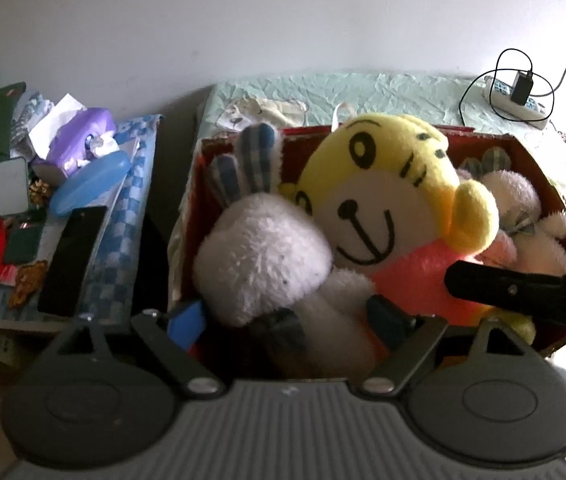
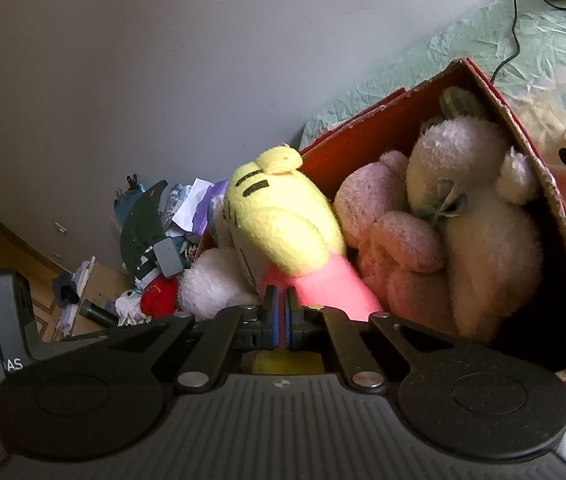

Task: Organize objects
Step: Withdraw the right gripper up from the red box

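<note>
While the left gripper (image 1: pixel 289 322) stands with its jaws wide apart over the near end of the red cardboard box (image 1: pixel 551 184), the white plush rabbit (image 1: pixel 267 256) lies between its fingers, and the pads do not press on it. Just to the right of these fingers lies the yellow-headed plush tiger (image 1: pixel 383 200) in a pink body, with a stitched black smile and black stripes. A black arm of the right gripper (image 1: pixel 523 292) crosses in front of the tiger's body from the right side.

The right gripper (image 2: pixel 281 320) has its jaws fully together, the blue pads meeting, and nothing can be seen between them. Directly ahead of its tips is the pink body of the tiger, and its yellow head leans to the left. To the right of it, deeper in the box, a pale pink plush (image 2: pixel 383 232) and a cream plush bear (image 2: pixel 483 216) with a checked bow are pressed together. All toys are fluffy and soft; the box has torn, rough edges.

Further left of the left gripper, a checked blue cloth (image 1: pixel 123 216) carries a purple tissue pack (image 1: pixel 79 144), a blue oval case (image 1: pixel 91 184) and a dark flat phone (image 1: pixel 71 260). Far behind the box, on a wrinkled green cover (image 1: pixel 383 88), lies a power strip (image 1: pixel 519 100) with black cable. Beside the right gripper, on a grey part, the letters "AS" (image 2: pixel 15 365) can be read.
</note>
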### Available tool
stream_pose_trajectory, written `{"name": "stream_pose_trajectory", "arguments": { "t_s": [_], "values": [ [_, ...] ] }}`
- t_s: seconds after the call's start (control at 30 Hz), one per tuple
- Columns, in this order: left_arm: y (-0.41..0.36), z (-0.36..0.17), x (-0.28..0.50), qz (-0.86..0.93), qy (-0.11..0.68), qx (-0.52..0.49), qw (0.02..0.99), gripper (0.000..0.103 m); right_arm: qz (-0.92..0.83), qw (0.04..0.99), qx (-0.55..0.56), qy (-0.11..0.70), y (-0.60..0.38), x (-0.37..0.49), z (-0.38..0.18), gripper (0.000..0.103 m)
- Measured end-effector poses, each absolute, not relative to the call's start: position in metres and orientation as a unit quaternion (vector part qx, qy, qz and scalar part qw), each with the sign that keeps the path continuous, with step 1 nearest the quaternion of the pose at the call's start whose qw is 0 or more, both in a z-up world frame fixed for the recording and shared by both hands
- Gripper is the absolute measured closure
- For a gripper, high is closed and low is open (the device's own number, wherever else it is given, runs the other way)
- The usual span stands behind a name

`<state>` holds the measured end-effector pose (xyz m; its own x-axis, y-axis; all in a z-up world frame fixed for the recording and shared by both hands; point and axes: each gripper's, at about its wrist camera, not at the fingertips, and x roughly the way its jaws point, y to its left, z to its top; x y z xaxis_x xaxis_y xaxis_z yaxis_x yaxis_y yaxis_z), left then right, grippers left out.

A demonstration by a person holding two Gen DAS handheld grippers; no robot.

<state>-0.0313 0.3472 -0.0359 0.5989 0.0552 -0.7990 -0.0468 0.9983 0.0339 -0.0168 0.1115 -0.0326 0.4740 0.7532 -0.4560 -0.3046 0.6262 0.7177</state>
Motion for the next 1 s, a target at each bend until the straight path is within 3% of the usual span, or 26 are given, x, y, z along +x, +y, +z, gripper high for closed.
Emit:
{"name": "stream_pose_trajectory", "arguments": {
  "t_s": [0.23, 1.0],
  "values": [
    [0.338, -0.037, -0.038, 0.028, 0.451, 0.008, 0.892, 0.009, 0.324, 0.82, 0.27, 0.386, 0.104, -0.023, -0.032, 0.102],
    [0.317, -0.043, -0.044, 0.049, 0.461, 0.021, 0.886, 0.008, 0.343, 0.833, 0.244, 0.361, 0.098, -0.034, -0.029, 0.102]
  ]
}}
